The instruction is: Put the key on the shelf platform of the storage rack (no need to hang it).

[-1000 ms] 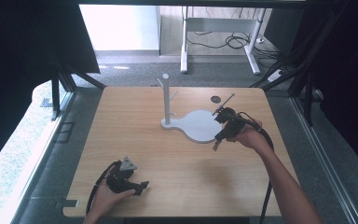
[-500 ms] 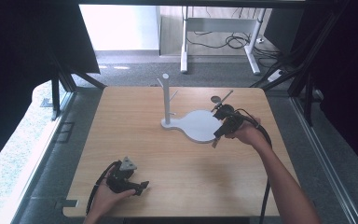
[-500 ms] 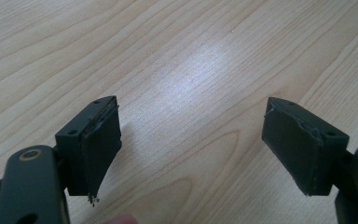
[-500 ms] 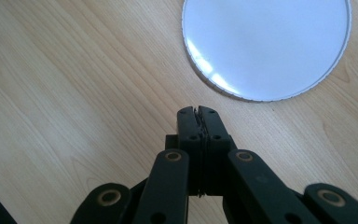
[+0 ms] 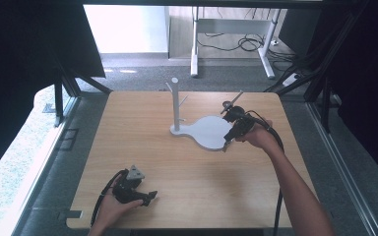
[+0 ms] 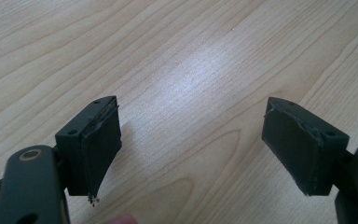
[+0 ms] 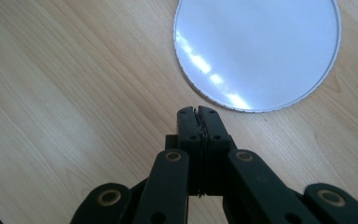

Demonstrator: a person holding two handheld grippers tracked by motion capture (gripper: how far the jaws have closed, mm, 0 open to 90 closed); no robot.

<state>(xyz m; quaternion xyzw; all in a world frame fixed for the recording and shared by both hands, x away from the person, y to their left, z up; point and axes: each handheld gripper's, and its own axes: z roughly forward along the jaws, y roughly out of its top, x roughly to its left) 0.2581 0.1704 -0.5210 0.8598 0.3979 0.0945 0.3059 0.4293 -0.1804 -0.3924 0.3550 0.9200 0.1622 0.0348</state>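
Wood worktop [image 5: 187, 167] carries a white stand: round base [image 7: 256, 51] w/ upright post [image 5: 175, 103], mid-far area. Right claw [image 7: 198, 112] sits just off base's rim, jaws pressed together, nothing betw. them. Left claw [image 6: 191, 144] near front-left edge, jaws spread wide over bare wood.

High view: fixed above the person's edge of the wooden table [image 5: 187, 162], facing forward and down, far enough to hold the whole top and floor beyond. Left gripper view: close over bare wood, looking along parted jaws of the left gripper [image 6: 191, 154], which sits at 7 o'clock on the table. Right gripper view: close, steeply downward along closed jaws; it shares the white base plate [image 7: 256, 51] with the high view, at 2 o'clock from table centre.
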